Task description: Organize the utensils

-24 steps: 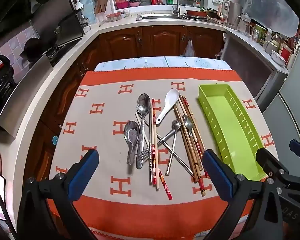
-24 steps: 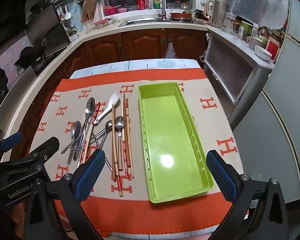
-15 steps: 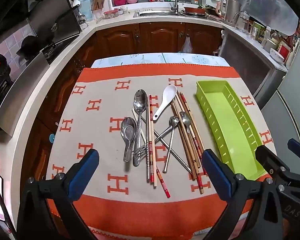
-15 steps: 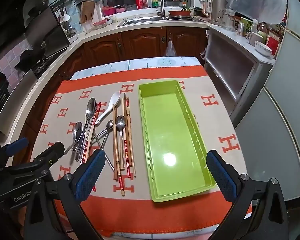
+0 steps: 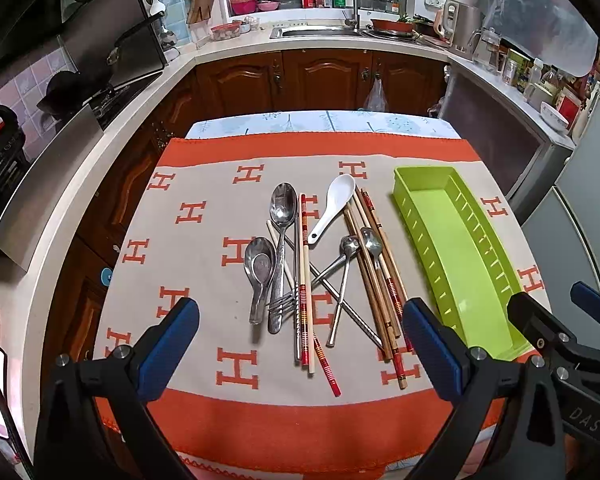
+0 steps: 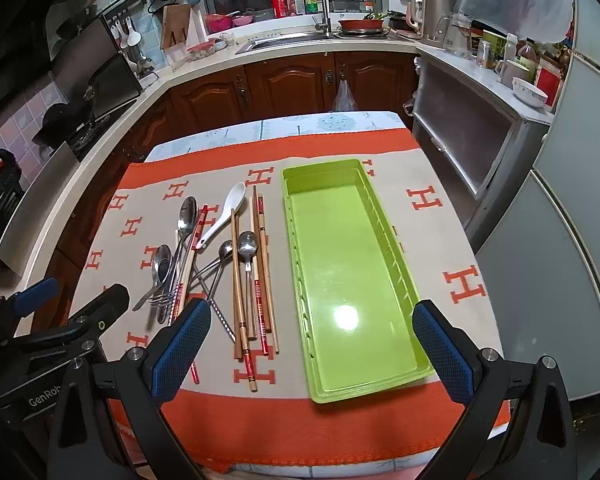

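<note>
A heap of utensils lies on the orange and beige cloth: a white ceramic spoon (image 5: 334, 206), several steel spoons (image 5: 283, 210), a fork (image 5: 281, 304), and several wooden and red-banded chopsticks (image 5: 380, 280). An empty lime-green tray (image 5: 456, 252) stands to their right; it also shows in the right wrist view (image 6: 352, 280). My left gripper (image 5: 300, 354) is open and empty, above the near edge in front of the heap. My right gripper (image 6: 312, 350) is open and empty, above the near end of the tray.
The table's near edge runs just below both grippers. Wooden cabinets and a counter with a sink (image 5: 316, 32) wrap around the back and left. A steel cabinet (image 6: 472, 148) and a fridge (image 6: 572, 240) stand close on the right.
Both grippers have drawn back and up a little, so the table appears smaller and farther. Nothing on the table has moved; both grippers stay open.
</note>
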{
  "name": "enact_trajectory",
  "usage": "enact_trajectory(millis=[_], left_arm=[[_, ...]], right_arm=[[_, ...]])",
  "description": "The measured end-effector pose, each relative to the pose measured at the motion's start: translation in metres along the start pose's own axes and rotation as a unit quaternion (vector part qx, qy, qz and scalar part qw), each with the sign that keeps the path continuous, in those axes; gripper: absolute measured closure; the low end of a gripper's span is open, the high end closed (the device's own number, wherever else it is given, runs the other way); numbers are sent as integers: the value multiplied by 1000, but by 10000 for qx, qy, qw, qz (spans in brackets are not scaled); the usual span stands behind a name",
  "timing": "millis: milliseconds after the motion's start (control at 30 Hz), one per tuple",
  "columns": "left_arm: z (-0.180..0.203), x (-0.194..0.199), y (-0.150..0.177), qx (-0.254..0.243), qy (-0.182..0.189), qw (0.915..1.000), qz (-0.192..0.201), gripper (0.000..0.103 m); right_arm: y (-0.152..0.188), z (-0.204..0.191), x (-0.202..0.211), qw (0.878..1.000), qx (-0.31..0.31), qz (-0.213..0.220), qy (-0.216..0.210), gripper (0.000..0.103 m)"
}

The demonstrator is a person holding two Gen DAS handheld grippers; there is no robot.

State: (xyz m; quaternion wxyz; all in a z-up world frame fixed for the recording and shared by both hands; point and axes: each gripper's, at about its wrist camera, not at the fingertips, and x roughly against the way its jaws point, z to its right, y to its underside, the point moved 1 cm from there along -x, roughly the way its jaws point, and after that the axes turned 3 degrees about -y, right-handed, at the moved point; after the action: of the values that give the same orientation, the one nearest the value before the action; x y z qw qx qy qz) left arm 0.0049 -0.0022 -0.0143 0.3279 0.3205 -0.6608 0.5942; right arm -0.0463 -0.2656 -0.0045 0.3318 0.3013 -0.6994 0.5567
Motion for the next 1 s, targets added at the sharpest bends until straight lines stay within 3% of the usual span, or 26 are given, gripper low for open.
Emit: enact_trajectory(millis=[200,400,1000], left_arm=[[-2,0,-2,46,91,9999,-66,3],[-2,-3,-3,31,67,9999,-138,3],[-3,-6,-2,36,54,9998,-185,3]], right_arm=[[1,2,-2,9997,-124,-86,-181,2],[0,-2,-4,9993,-65,-118,-347,14],[3,0,-15,9991,-110,-284,-298,14]])
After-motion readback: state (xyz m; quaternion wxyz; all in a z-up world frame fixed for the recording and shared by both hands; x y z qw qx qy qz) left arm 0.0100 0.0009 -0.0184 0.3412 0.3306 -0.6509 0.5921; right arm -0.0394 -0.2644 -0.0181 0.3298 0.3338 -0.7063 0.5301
